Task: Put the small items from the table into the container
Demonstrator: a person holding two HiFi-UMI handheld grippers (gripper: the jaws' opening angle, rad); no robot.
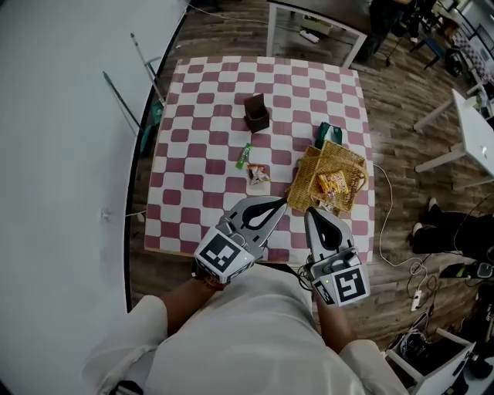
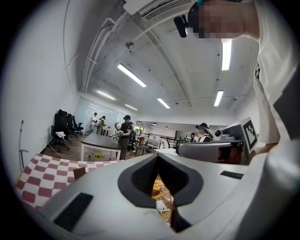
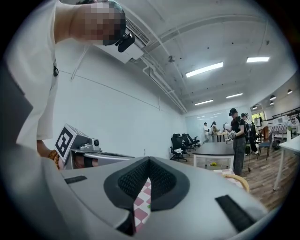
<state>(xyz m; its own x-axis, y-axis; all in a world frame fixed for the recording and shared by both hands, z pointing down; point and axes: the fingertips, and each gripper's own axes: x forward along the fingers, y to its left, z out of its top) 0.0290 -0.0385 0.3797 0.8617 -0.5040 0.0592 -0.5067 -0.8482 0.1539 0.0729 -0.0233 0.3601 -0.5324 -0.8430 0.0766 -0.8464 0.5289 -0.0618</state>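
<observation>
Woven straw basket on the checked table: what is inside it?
The woven straw basket holds a yellow-and-red snack packet. The right tongs cover its near corner, so anything there cannot be seen.

A white wall runs along nine o'clock of the checked desk; wood-plank floor spreads to three o'clock; a white table stands at twelve; strip lights glow overhead.

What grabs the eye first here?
The red-and-white checkered table dominates the head view, with a wicker basket on its right side holding a yellow snack packet. At the near edge, the left gripper and right gripper hover side by side, both shut and empty. A small wrapped snack and a green sachet lie loose mid-table.
</observation>
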